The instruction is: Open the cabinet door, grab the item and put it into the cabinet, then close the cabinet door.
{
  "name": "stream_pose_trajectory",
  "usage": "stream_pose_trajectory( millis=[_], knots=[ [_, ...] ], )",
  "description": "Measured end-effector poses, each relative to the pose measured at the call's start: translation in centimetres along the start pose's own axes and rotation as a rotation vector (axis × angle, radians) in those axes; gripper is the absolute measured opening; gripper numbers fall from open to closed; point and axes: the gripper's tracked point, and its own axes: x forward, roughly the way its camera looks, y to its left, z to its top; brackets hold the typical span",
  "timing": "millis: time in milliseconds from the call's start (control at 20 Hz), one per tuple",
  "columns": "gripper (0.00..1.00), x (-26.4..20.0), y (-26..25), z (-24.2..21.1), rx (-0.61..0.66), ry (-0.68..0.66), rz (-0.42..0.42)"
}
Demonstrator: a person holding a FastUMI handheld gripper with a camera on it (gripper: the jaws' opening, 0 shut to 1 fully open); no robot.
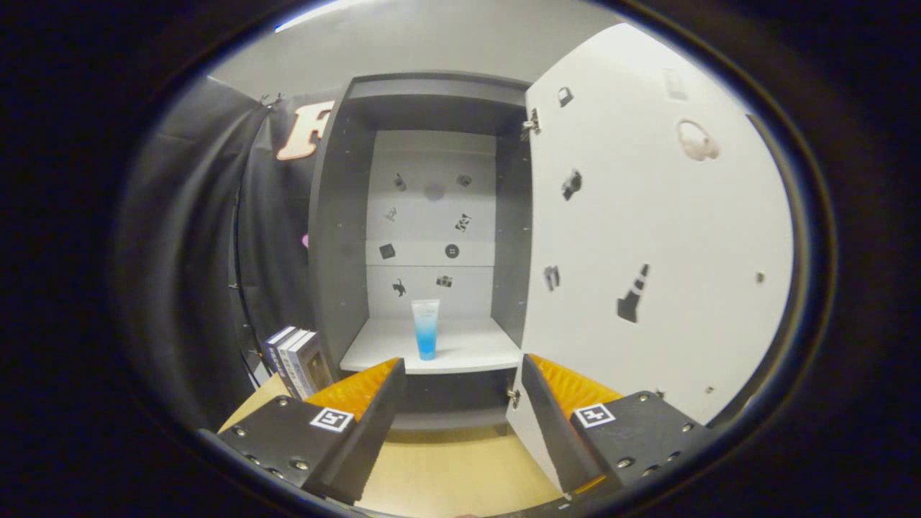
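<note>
wooden tabletop (446, 467) lies below; gripper (460, 403) is held wide open, empty. tube (425, 329) is stood upright on cabinet shelf (475, 352), beyond fingers; door (647, 237) is swung open rightward.

A few upright books (293, 360) stand on the wooden tabletop (446, 475) before black cloth (194, 252).

No legible text, brand or number on any object. Tube (425, 328) on the cabinet shelf (460, 349): faint print near its top, too small to read. Books (295, 362) standing left of the cabinet: spine print blurred. Square coded marker tags, one on each finger mount of the gripper (460, 403); patterns only, no characters. Cabinet door (647, 237) and back panel (432, 216) carry small picture stickers, no words.
</note>
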Motion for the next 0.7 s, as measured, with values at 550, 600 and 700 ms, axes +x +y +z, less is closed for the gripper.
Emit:
stream_pose_trajectory(
  millis=[550, 600, 700],
  knots=[
    [0.96, -10.5, -12.0, -0.8, 0.048, 0.021, -0.150],
    [0.96, -10.9, -13.2, -0.7, 0.047, 0.021, -0.152],
    [0.96, -11.4, -15.8, -1.0, 0.041, 0.032, -0.154]
  ],
)
